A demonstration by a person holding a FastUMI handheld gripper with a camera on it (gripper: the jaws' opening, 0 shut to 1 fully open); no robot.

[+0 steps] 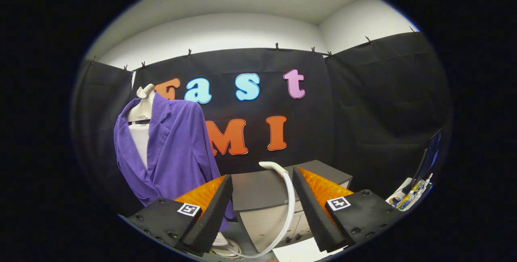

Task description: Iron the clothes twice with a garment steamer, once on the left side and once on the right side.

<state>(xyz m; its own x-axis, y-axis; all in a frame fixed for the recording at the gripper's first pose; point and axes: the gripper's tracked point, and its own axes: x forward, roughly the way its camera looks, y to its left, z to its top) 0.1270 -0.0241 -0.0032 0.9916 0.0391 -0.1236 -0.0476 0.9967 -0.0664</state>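
A purple jacket (pixel 173 149) hangs on a white mannequin torso (pixel 141 120) beyond and to the left of my fingers. The garment steamer's white head (pixel 271 166) stands upright just ahead, in the gap between the fingers. Its white hose (pixel 288 209) curves down from the head to a pale base low between the fingers. My gripper (pixel 262 181) is open, fingers spread wide on either side of the hose, touching nothing.
A cabinet with a dark grey top (pixel 262 189) and pale drawers (pixel 270 221) stands just behind the steamer. A desk corner with small bottles (pixel 410 199) and a dark screen (pixel 430 157) sits to the right. Black cloth walls close the booth.
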